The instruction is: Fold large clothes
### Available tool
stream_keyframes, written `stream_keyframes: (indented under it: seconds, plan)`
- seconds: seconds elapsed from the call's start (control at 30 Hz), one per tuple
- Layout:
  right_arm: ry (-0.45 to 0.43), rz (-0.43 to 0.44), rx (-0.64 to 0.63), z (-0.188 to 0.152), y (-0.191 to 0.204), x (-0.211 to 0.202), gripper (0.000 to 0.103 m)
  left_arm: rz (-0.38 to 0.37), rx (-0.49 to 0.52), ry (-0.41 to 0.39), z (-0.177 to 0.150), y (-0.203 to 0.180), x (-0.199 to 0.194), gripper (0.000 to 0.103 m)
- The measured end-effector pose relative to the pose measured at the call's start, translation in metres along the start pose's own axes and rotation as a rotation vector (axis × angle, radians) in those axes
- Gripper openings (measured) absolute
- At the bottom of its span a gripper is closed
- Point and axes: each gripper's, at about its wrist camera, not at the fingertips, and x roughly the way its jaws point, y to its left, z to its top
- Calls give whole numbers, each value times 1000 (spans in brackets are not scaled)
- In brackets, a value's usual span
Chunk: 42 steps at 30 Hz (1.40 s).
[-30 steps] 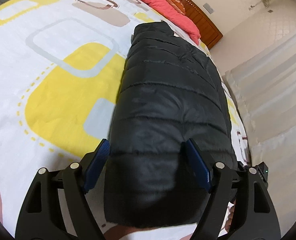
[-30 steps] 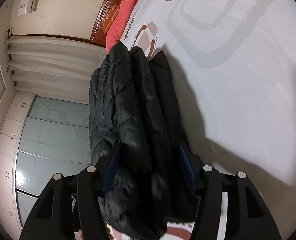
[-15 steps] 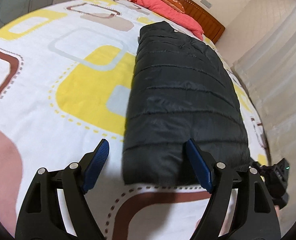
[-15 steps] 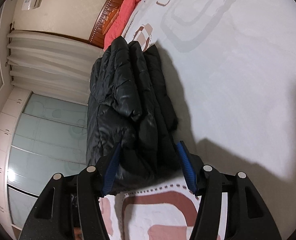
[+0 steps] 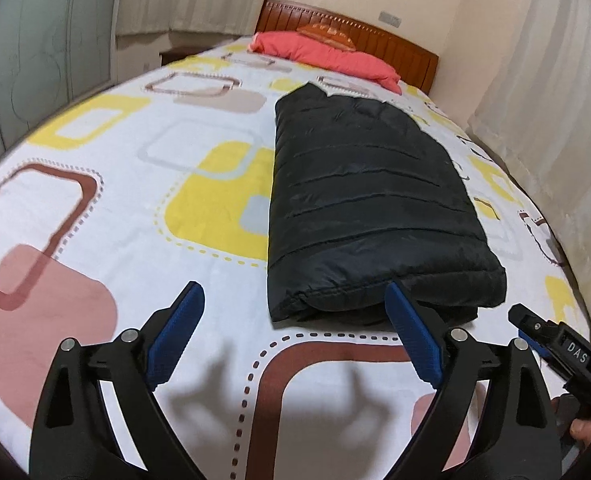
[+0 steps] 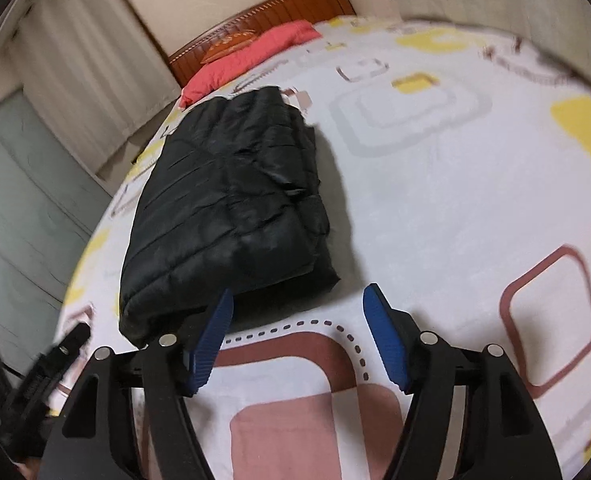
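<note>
Black puffer jacket (image 5: 371, 216): folded bundle, centre frame, on patterned bedspread (image 5: 95, 208). Left gripper (image 5: 295, 320): jaws just widened, nothing between. Right gripper (image 6: 299, 328): likewise, empty. Risk: puffy layers springing apart, unfolding; a fingertip snagging the near hem.

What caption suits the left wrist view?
Open left gripper hovers before a folded black quilted puffer jacket on the patterned bedsheet.

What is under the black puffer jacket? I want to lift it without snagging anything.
The folded black puffer jacket lies directly on the patterned bedsheet. Only sheet shows around its edges; whatever is beneath its middle is covered.
</note>
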Motion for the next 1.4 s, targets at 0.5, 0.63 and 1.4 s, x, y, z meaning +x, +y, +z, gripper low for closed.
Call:
stream_keyframes:
  seconds: [0.5, 0.63, 1.4]
  plan:
    - [-166, -105, -196, -21, 55, -58, 67, 70, 46, -115, -8, -8, -56, 92]
    - [-193, -125, -229, -25, 63, -66, 67, 71, 55, -141, -7, -12, -65, 92]
    - [-231, -140, -250, -25, 73, -81, 67, 82, 106, -159, -5, -29, -75, 92]
